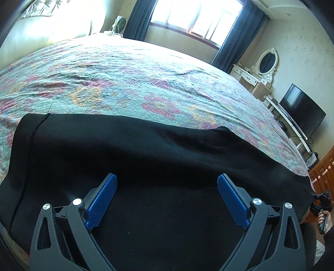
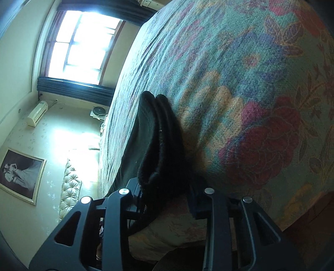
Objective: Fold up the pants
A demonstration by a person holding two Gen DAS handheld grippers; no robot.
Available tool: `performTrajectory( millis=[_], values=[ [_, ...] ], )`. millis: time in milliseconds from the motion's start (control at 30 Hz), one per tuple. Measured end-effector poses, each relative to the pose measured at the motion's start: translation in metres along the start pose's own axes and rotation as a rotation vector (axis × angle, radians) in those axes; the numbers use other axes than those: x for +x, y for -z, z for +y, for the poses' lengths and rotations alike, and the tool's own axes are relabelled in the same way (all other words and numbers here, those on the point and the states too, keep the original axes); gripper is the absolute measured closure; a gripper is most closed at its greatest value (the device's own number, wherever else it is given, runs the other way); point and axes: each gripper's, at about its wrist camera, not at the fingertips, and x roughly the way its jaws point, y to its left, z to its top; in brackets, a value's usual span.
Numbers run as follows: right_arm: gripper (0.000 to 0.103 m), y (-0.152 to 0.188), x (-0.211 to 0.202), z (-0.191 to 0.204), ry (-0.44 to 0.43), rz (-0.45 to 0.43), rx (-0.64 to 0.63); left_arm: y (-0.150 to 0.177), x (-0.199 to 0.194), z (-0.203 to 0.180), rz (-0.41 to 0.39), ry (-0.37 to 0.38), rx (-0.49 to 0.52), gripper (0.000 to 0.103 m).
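Observation:
Black pants (image 1: pixel 135 146) lie spread across the near edge of a floral bedspread (image 1: pixel 125 79). My left gripper (image 1: pixel 167 183) is open, its blue pads (image 1: pixel 102 200) wide apart just above the middle of the pants, holding nothing. My right gripper (image 2: pixel 165 185) is shut on a bunched, doubled end of the pants (image 2: pixel 160 135) at the bed's edge; its pads are hidden by the cloth. In the left wrist view, the right gripper (image 1: pixel 321 200) shows at the pants' far right end.
The bedspread (image 2: pixel 240 93) fills most of both views. A padded headboard (image 1: pixel 52 31), window with dark curtains (image 1: pixel 198 18), dressing table with mirror (image 1: pixel 263 68), TV (image 1: pixel 300 110) and wooden drawers (image 1: pixel 323 171) stand around the bed.

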Motion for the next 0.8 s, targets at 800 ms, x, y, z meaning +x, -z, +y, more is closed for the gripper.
performTrajectory(
  millis=[800],
  values=[
    [0.079,0.036,0.027,0.247,-0.246,0.052,-0.352,0.001,-0.004,0.001,-0.008,0.014,-0.012,0.008]
  ],
)
